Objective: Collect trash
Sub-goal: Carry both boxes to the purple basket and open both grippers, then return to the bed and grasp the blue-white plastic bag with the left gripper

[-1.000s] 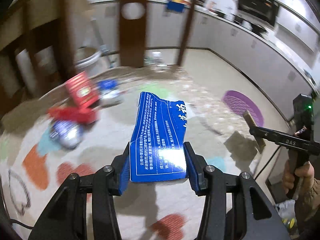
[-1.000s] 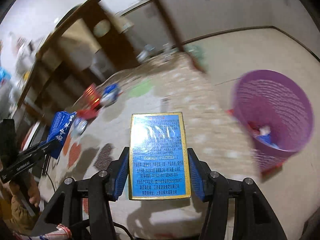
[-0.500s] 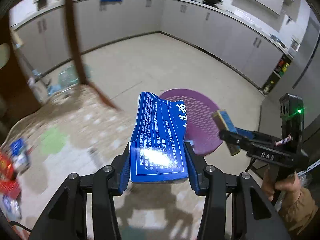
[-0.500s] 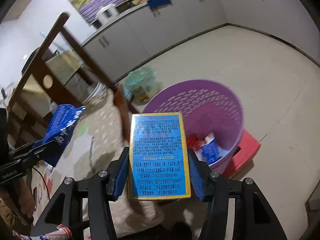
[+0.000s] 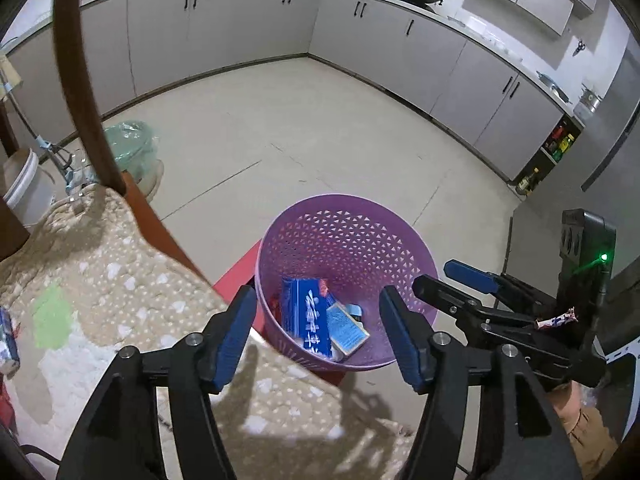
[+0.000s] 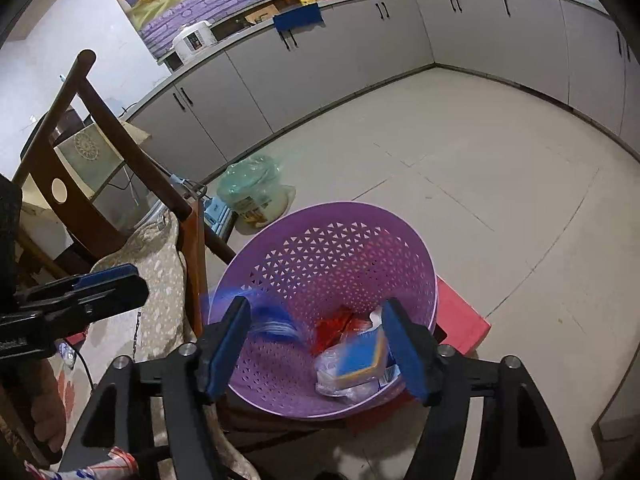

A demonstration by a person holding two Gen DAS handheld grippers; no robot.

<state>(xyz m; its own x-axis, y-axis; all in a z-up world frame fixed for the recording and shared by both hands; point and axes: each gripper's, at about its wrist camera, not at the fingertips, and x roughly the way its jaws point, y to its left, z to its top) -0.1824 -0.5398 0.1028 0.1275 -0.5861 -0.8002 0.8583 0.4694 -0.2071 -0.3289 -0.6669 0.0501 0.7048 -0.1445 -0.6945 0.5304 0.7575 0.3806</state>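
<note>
Purple plastic basket sitting on a red stand on the pale tiled floor, just beside the quilted cloth and the wooden chair. Lying inside it: a long blue box and a smaller blue box with a yellow edge, touching each other, with red wrappers and clear plastic alongside; in the right wrist view both boxes showing as blurred streaks. Hovering over the basket, both claws: left gripper and right gripper having just been opening, jaws now standing well apart, gripping nothing, pads clear of the boxes below. Running along the far walls, grey cabinets.
</note>
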